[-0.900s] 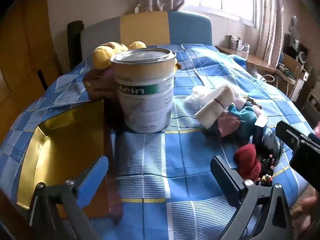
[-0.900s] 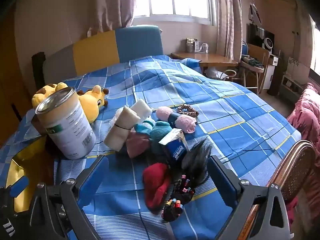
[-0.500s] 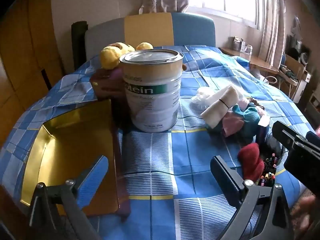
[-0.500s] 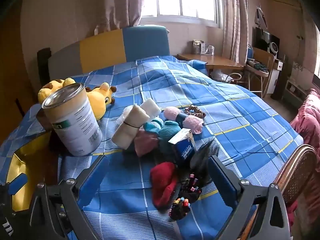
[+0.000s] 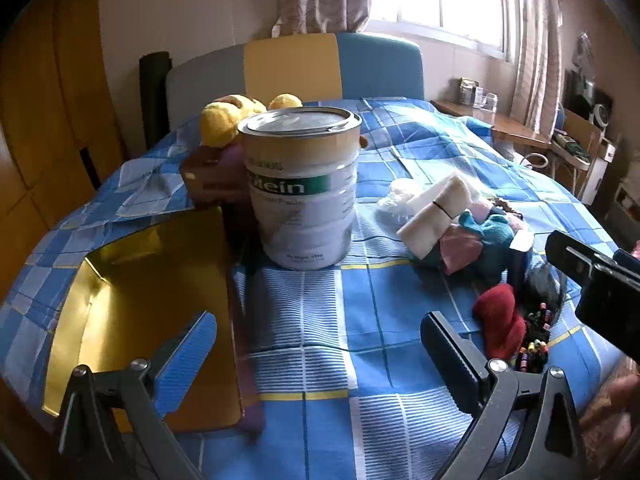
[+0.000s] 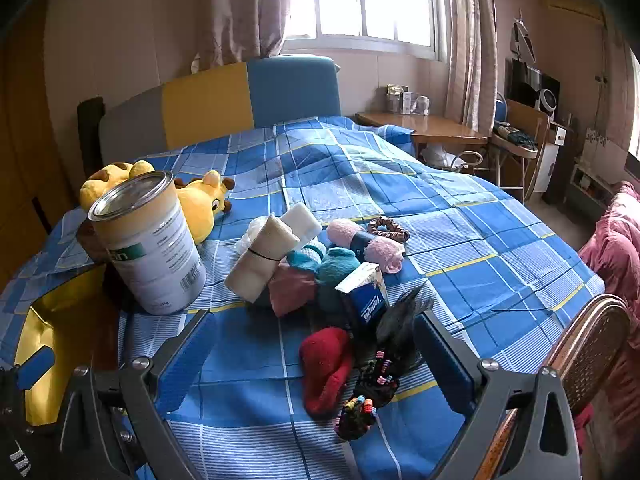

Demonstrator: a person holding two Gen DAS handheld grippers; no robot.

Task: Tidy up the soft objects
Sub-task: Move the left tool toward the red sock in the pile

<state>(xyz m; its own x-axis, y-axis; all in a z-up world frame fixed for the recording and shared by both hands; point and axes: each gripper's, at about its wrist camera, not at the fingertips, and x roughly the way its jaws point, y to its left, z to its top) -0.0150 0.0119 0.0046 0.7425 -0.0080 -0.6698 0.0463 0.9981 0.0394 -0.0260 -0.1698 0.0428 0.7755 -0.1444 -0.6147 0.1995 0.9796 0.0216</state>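
A pile of soft things lies on the blue checked bedspread: a cream rolled towel [image 6: 260,262], a pink cloth [image 6: 292,290], teal socks [image 6: 334,266], a pink roll [image 6: 366,244] and a red sock [image 6: 326,364]. The towel [image 5: 438,214] and red sock [image 5: 500,322] also show in the left wrist view. A gold open box [image 5: 132,300] lies at the left. My left gripper [image 5: 320,350] is open and empty above the bedspread by the box. My right gripper [image 6: 312,350] is open and empty, hovering over the red sock.
A tall white and gold tin [image 5: 302,186] stands mid-bed, with a yellow plush giraffe [image 6: 204,204] behind it. A blue tissue pack [image 6: 366,300], black hair piece and beaded hair ties [image 6: 360,412] lie in the pile. A chair back [image 6: 588,344] stands at the right.
Both grippers have drifted slightly left and back from the pile; the tin and pile sit further right in each view. Nothing was picked up.
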